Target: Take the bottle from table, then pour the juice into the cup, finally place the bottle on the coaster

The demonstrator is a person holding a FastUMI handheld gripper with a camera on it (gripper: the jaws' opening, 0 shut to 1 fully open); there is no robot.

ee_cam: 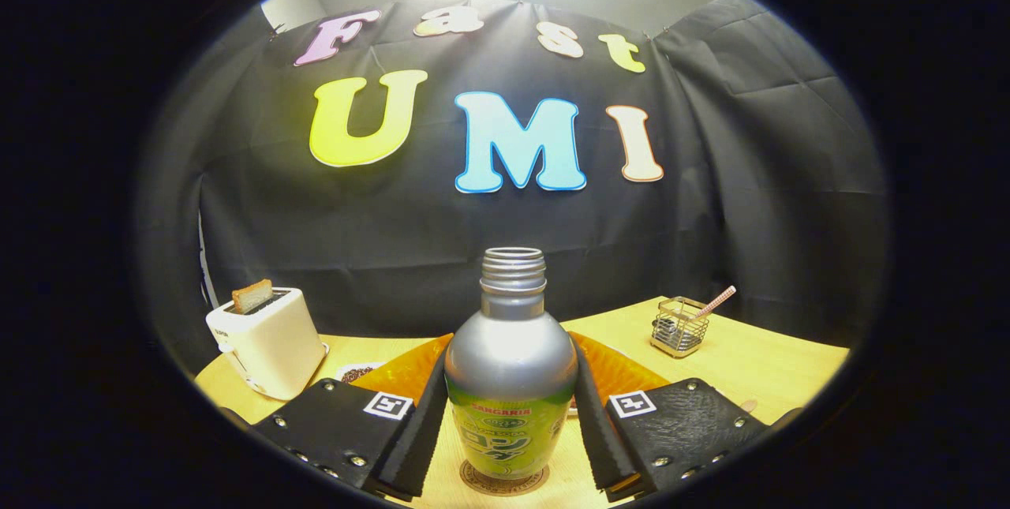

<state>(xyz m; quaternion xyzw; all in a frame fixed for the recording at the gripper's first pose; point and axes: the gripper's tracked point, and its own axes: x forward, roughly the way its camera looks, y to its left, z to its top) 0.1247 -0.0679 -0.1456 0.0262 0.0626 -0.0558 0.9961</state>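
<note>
**Bottle upright on the coaster, between the fingers**

The bottle stands upright between the two fingers, its silver shoulder and open, capless threaded neck rising above them. Its lower body carries a green label. Under its base sits a round brown coaster, which lies on the light wooden desk; the bottle's bottom rests on the middle of it.

The gripper has one finger on each side of the bottle. Both inner pads lie right along the bottle's sides, at the level of the label and the lower shoulder. Whether they press on it or only stand just beside it cannot be told, so the grip itself is unclear; the gap between the fingers is about the bottle's width.

Just beyond the fingers, behind the bottle, an orange see-through thing shows on both sides of the bottle; what it is cannot be told. A small dish with something dark lies near the left finger, partly hidden by it.

Farther off on the left side of the desk stands a white toaster with a slice of toast sticking up from its slot. On the right, well apart from the bottle, is a small wire holder with a pink-striped straw leaning out of it.
</note>
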